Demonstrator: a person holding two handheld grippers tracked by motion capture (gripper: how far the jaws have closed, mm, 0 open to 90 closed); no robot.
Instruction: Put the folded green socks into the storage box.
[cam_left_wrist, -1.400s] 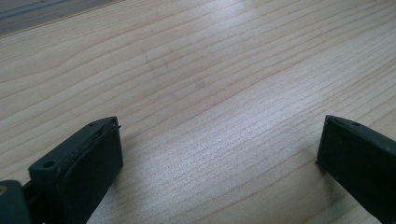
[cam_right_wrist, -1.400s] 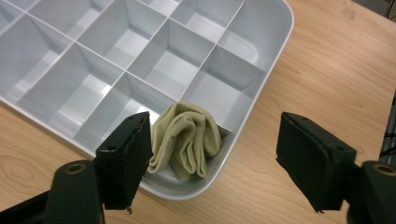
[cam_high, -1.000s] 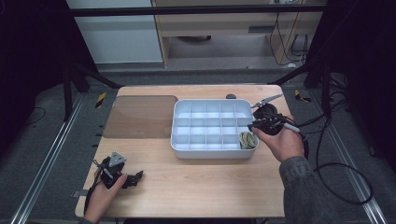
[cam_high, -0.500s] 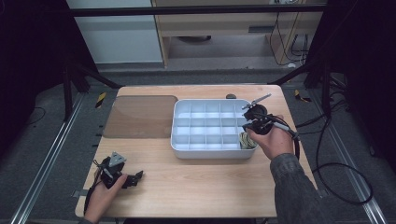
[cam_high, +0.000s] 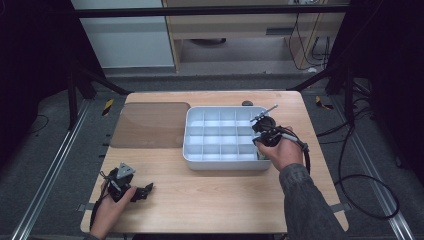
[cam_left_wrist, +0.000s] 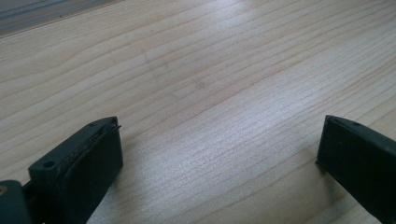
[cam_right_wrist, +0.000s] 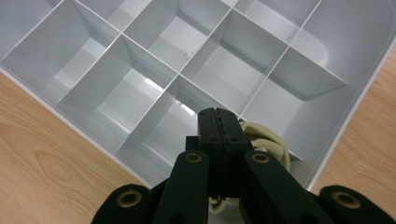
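A white tray (cam_high: 195, 159) divided into several compartments sits on the wooden table. A coil of beige cord (cam_right_wrist: 267, 136) lies in its near right corner compartment. My right gripper (cam_high: 258, 146) points down into that corner, and in the right gripper view its jaws (cam_right_wrist: 217, 117) are pressed flat together just in front of the cord. I cannot tell whether a strand is pinched. My left gripper (cam_high: 144, 190) rests on the table near the front left, its jaws wide apart over bare wood in the left gripper view (cam_left_wrist: 219, 154).
A brown translucent sheet (cam_high: 150, 125) lies flat to the left of the tray. A small dark object (cam_high: 247, 103) sits at the table's far edge behind the tray. The right gripper's cable (cam_high: 350, 185) loops off the table's right side.
My right hand has come down and slightly left, bringing the gripper lower into the tray's near right corner. The left hand and gripper have stayed where they were.
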